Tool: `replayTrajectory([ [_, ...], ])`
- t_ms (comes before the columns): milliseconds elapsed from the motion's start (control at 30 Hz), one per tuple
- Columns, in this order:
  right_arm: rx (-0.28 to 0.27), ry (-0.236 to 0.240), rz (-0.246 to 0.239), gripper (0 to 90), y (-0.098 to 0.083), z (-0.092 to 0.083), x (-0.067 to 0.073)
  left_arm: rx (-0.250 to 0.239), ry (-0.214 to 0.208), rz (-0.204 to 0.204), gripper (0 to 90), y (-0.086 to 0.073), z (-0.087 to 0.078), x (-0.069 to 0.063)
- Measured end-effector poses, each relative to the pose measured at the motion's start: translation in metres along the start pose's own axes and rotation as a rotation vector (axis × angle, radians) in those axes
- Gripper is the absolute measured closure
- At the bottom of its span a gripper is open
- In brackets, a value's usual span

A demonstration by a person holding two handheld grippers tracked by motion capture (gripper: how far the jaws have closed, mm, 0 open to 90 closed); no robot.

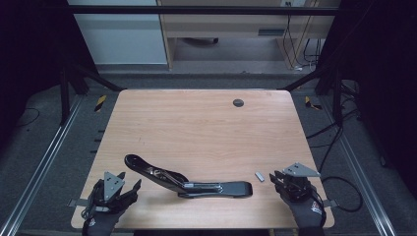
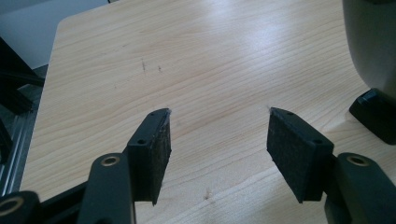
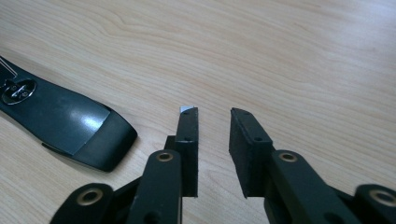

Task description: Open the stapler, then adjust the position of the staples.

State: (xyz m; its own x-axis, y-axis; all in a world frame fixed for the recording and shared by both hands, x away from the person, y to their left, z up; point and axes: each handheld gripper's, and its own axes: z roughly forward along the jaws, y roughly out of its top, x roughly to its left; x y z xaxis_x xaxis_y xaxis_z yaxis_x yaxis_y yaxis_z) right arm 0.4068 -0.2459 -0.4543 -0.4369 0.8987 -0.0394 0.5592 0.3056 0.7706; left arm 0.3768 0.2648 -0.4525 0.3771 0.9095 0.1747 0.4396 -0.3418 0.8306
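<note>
Jaws of the right gripper [image 3: 214,116] stand narrowly apart with nothing between them; a small silver piece [image 3: 186,108] peeks from behind one jaw tip, mostly hidden, just right of the black stapler [image 1: 189,181]. Left gripper [image 2: 217,119] gapes wide and empty, left of the stapler on the table [image 1: 196,123].

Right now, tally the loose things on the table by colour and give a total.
Black: 1, the long hinged tool
Silver-grey: 1, the small metal piece
Total: 2
</note>
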Motion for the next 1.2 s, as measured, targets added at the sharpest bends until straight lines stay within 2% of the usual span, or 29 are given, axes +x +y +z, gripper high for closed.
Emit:
replayTrajectory([
  [67, 0.003, -0.005, -0.009, 67.3, 0.001, 0.001, -0.001, 0.0, 0.001, 0.001, 39.4, 0.0, 0.0, 0.0],
  [100, 0.005, -0.016, -0.005, 68.4, 0.002, 0.002, -0.002, 0.0, 0.001, 0.003, 39.4, 0.0, 0.0, 0.0],
  [167, 0.013, -0.005, 0.009, 70.1, 0.004, 0.002, -0.002, 0.002, 0.0, 0.002, 39.4, 0.0, 0.001, 0.0],
  [233, 0.021, -0.008, -0.011, 70.1, 0.005, 0.002, -0.004, 0.003, 0.001, 0.002, 39.4, 0.0, 0.001, 0.0],
  [333, 0.029, -0.004, -0.01, 70.5, 0.009, 0.004, -0.005, 0.005, 0.0, 0.002, 39.4, 0.0, 0.002, 0.0],
  [467, 0.042, 0.007, -0.011, 76.0, 0.013, 0.007, -0.004, 0.007, 0.001, 0.001, 39.3, 0.0, 0.003, 0.0],
  [533, 0.05, 0.017, -0.013, 72.9, 0.016, 0.009, -0.003, 0.008, -0.001, 0.0, 39.3, 0.0, 0.003, 0.0],
  [667, 0.074, 0.014, -0.049, 68.4, 0.023, 0.014, -0.001, 0.01, -0.002, 0.001, 39.1, 0.0, 0.005, 0.001],
  [733, 0.088, 0.018, -0.059, 66.4, 0.026, 0.016, 0.0, 0.014, -0.003, 0.002, 39.0, 0.0, 0.006, 0.001],
  [833, 0.13, 0.056, -0.064, 66.3, 0.03, 0.021, 0.001, 0.015, -0.007, 0.002, 38.7, 0.0, 0.006, 0.002],
  [933, 0.154, 0.072, -0.069, 65.7, 0.032, 0.026, 0.002, 0.018, -0.015, 0.001, 38.5, -0.001, 0.008, 0.003],
  [1000, 0.166, 0.088, -0.059, 65.6, 0.033, 0.029, 0.002, 0.023, -0.017, 0.0, 38.3, -0.001, 0.009, 0.003],
  [1200, 0.215, 0.087, -0.042, 66.7, 0.037, 0.033, 0.002, 0.031, -0.008, -0.007, 37.5, -0.002, 0.011, 0.007],
])
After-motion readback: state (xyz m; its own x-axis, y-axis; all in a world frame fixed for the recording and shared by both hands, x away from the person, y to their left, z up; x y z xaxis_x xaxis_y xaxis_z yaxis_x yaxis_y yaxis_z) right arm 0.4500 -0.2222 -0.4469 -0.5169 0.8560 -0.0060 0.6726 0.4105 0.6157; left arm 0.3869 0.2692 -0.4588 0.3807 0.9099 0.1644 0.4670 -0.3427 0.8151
